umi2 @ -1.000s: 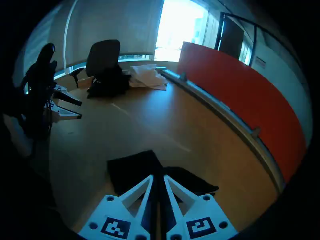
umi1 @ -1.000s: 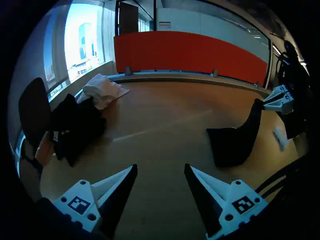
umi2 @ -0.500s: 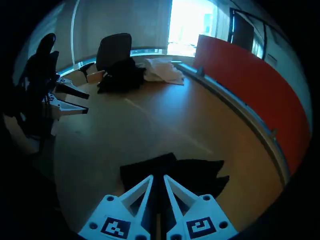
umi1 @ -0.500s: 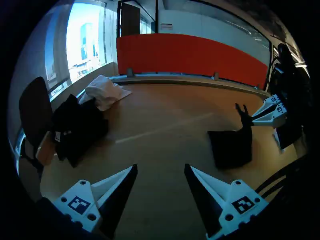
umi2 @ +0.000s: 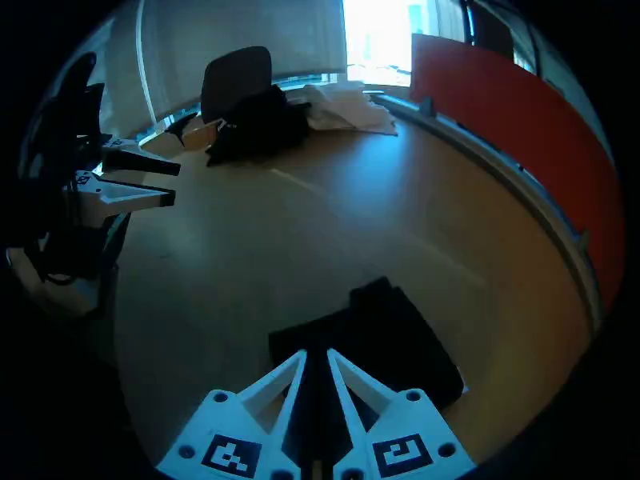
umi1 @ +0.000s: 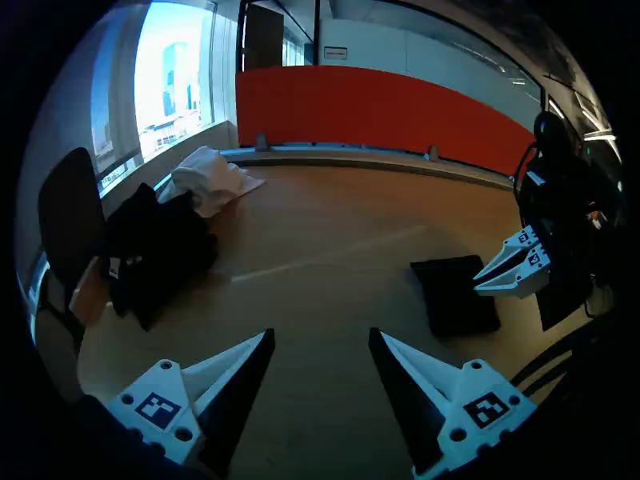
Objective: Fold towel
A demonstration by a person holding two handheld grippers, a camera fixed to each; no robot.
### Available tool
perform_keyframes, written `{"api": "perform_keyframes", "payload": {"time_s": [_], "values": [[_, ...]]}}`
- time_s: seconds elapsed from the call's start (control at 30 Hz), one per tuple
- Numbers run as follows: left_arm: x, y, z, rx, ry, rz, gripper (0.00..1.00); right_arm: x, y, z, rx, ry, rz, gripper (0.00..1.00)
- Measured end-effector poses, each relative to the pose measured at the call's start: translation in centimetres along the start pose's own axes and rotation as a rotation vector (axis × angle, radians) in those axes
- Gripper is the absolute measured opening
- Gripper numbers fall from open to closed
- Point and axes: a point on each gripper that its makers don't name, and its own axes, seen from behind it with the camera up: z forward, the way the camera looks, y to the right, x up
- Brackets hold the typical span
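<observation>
I judge the fold is just being laid: my right tool [umi2: 316, 376], jaws nearly together, seems to pinch the near edge of the black towel [umi2: 384, 336] lying flat on the counter [umi2: 240, 240], my left tool [umi1: 320, 352] gaping empty well aside; next, release and smooth.
</observation>
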Motion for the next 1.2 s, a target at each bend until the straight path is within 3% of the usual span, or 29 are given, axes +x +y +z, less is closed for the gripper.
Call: {"api": "perform_keyframes", "payload": {"time_s": [0.27,0.53,0.67,1.2], "values": [[0.0,0.2,0.1,-0.006,-0.004,0.005,0.87,-0.1,0.0,0.5,-0.001,-0.004,0.030,0.09],[0.0,0.2,0.1,-0.008,-0.005,0.009,0.87,-0.5,-0.2,0.2,-0.007,0.000,0.040,0.83],[0.1,0.2,0.1,-0.007,-0.004,0.012,0.87,-1.0,0.2,-0.2,-0.024,-0.002,0.056,0.87],[0.1,0.3,0.0,-0.009,-0.003,0.021,0.87,-4.0,0.9,-2.3,-0.076,-0.002,0.118,0.87]]}}
